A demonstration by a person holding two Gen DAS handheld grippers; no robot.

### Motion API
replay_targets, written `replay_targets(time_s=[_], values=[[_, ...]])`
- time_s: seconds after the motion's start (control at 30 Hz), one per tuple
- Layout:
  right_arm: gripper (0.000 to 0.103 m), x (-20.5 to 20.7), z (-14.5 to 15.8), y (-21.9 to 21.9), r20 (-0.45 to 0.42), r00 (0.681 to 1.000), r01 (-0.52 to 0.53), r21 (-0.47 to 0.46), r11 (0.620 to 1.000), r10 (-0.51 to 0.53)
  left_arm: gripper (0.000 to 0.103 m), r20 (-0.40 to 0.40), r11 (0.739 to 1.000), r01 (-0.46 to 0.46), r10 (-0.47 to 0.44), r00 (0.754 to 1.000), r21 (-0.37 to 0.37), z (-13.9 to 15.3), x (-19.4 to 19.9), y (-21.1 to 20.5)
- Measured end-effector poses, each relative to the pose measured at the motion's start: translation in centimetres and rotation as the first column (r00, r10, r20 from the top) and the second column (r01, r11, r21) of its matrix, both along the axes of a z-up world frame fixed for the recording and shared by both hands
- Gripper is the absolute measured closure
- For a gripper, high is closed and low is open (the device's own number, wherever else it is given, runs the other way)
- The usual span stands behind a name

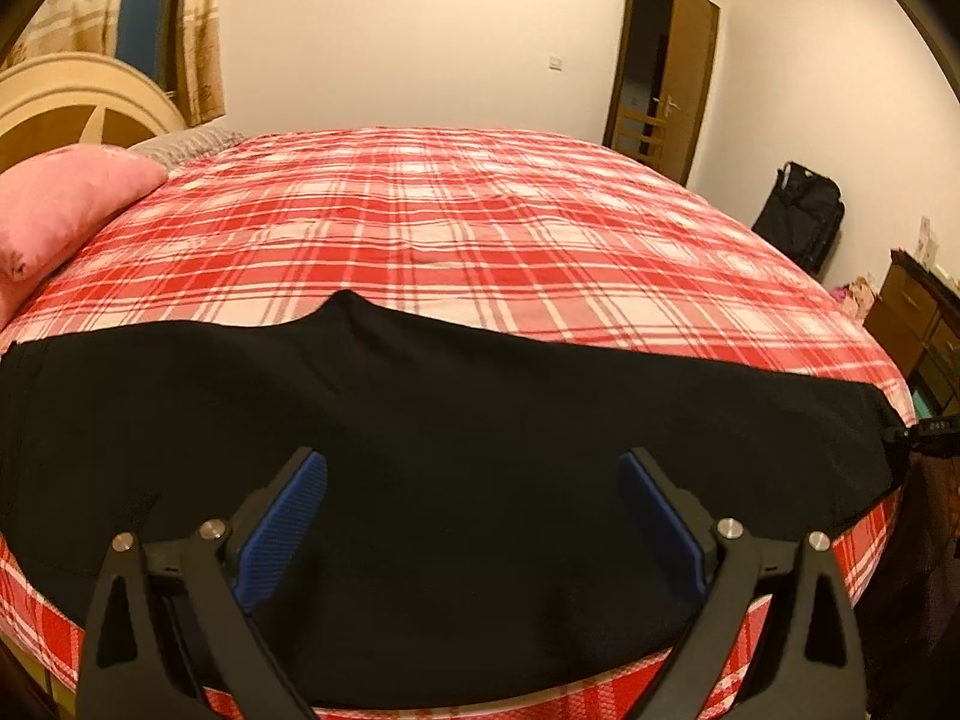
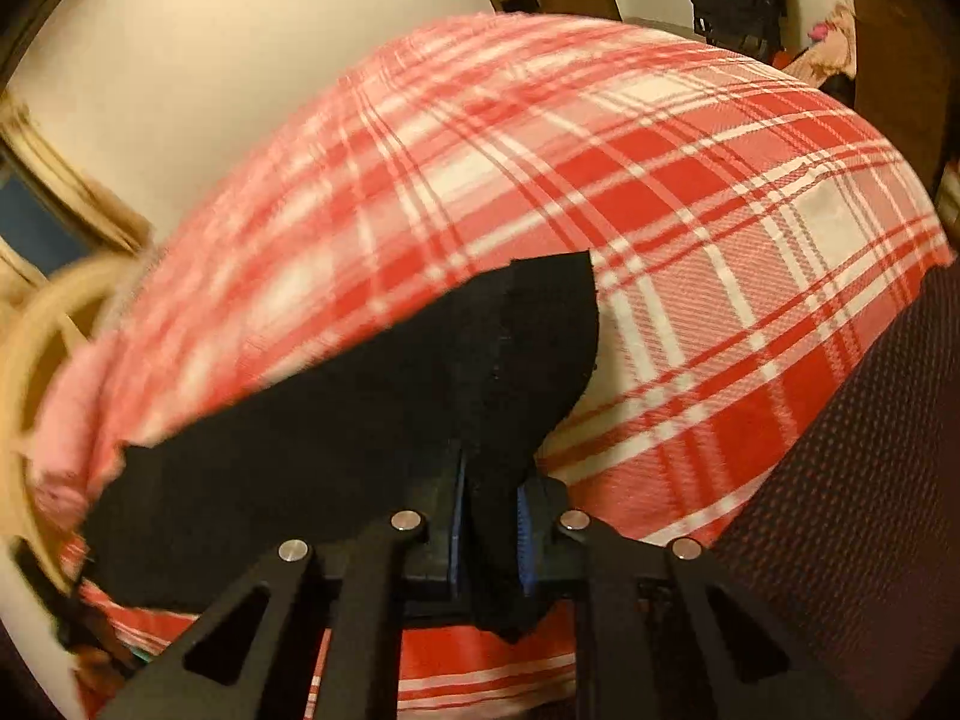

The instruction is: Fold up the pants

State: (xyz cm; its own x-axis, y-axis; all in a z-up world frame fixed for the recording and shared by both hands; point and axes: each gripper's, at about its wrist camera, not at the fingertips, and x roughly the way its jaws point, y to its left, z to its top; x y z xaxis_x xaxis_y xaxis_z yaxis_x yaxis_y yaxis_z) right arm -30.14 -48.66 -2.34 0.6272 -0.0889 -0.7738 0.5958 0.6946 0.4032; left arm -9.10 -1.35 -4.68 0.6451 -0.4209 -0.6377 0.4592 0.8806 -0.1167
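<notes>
With black pants [image 1: 456,480] flat along near edge of plaid bed [image 1: 480,222], right gripper [image 2: 489,531] pinches their far-right end; left gripper [image 1: 474,510] hangs wide over the middle, nothing held. Step: 1st fold. Next, probably: carry that end leftward.

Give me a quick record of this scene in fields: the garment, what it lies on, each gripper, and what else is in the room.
garment: black pants, spread across the near edge of the bed
surface: bed with a red and white plaid cover
left gripper: open, above the pants, nothing between its fingers
right gripper: shut on a pants end, fabric pinched between the blue pads
pillow: pink, at the left of the bed
door: brown, standing open
bag: black, against the wall
</notes>
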Motion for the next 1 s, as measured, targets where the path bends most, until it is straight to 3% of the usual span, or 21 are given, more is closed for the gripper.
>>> replay_targets(time_s=[0.17, 0.37, 0.5, 0.73, 0.9, 1.0], values=[[0.089, 0.5, 2.9, 2.8, 0.129, 0.991, -0.031, 0.051, 0.998, 0.024, 0.003, 0.009, 1.000, -0.030, 0.030, 1.000, -0.010, 0.2, 0.4, 1.2], [0.089, 5.7, 7.3, 10.3, 0.218, 0.951, -0.225, -0.008, 0.974, 0.221, 0.003, 0.005, 0.996, -0.082, 0.082, 0.997, -0.023, 0.3, 1.4, 2.7], [0.089, 9.7, 8.0, 15.6, 0.251, 0.910, -0.335, -0.020, 0.942, 0.329, 0.003, 0.011, 0.994, -0.108, 0.109, 0.994, -0.026, 0.3, 1.7, 3.9], [0.089, 16.9, 5.6, 26.9, 0.218, 0.812, -0.541, -0.067, 0.838, 0.542, 0.003, 0.006, 0.982, -0.185, 0.186, 0.983, -0.039, 0.1, 2.7, 7.1], [0.089, 20.0, 1.7, 34.4, 0.118, 0.748, -0.641, -0.126, 0.757, 0.653, 0.003, 0.010, 0.972, -0.231, 0.232, 0.973, -0.044, 0.0, 3.1, 9.4], [0.089, 21.0, -0.6, 37.8, 0.044, 0.727, -0.668, -0.188, 0.720, 0.685, 0.003, 0.006, 0.968, -0.248, 0.249, 0.969, -0.040, -0.2, 3.3, 10.4]])
